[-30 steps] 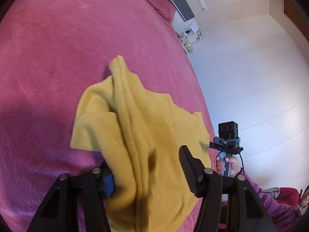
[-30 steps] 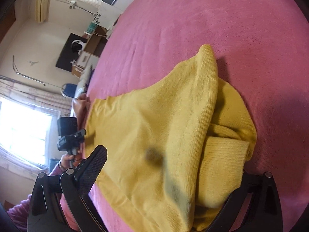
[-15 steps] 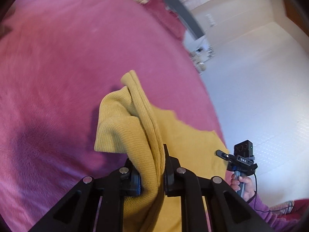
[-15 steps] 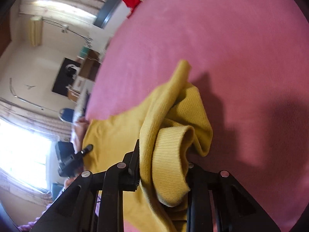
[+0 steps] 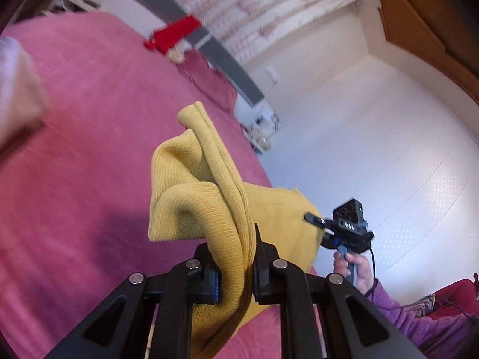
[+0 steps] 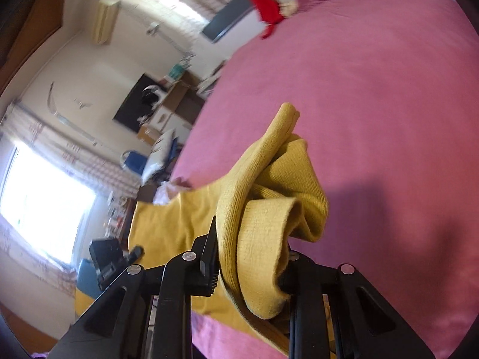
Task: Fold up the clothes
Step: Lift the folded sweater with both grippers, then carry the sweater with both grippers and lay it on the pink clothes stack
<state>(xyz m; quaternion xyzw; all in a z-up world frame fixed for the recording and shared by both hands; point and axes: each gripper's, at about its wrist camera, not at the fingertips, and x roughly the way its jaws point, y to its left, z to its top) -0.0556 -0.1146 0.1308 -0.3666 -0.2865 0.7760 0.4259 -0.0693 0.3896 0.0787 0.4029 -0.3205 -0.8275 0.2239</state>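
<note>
Both tongs, left (image 5: 235, 272) and right (image 6: 251, 266), pinch the soft, limp mustard-yellow knit sweater (image 5: 206, 185) at bunched corner folds; it looks light and drapes.

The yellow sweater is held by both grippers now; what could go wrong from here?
1. Each gripper pinches a thick bunch of the yellow sweater, so layers may slip from the left gripper or right gripper.
2. The bunched cuff may fold in crooked on the pink blanket.

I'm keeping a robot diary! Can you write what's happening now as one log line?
step: lifting | left tongs: shut on yellow sweater | right tongs: shut on yellow sweater | surface: pink bedspread
</note>
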